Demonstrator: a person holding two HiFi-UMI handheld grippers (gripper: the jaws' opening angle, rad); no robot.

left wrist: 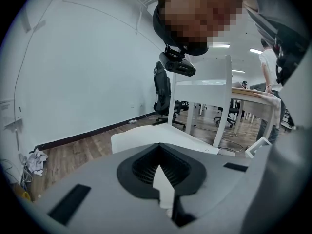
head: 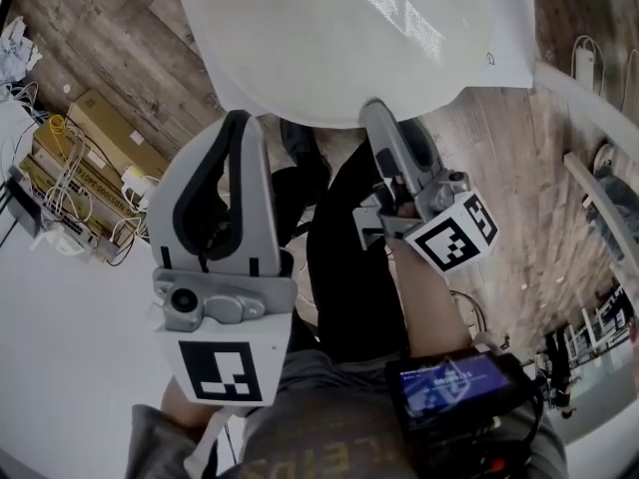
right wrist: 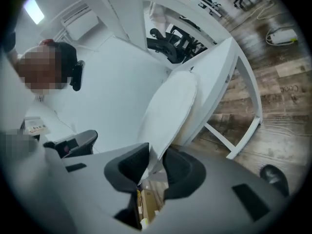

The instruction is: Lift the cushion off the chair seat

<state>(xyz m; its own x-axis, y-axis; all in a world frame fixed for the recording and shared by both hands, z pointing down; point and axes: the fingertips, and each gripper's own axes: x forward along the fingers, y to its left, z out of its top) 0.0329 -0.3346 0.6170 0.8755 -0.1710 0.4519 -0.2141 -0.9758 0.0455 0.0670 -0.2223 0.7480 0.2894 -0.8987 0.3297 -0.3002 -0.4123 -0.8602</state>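
The white cushion (head: 359, 38) hangs in the air above the wood floor, held by its near edge between both grippers. My left gripper (head: 240, 118) grips that edge at the left; in the left gripper view a thin white strip of the cushion (left wrist: 161, 179) is pinched between the dark pads. My right gripper (head: 371, 108) holds the edge further right. In the right gripper view the cushion (right wrist: 170, 111) stands tilted and runs down between the pads (right wrist: 129, 167), which press on it. The white chair (left wrist: 204, 84) stands behind the cushion, apart from it.
Cardboard boxes (head: 95, 143) and loose cables lie on the floor at the left. A white frame with slanted legs (right wrist: 246, 106) stands close on the right. A black office chair (left wrist: 163, 94) and another person (left wrist: 270, 72) are further back. My own legs (head: 349, 257) are below the grippers.
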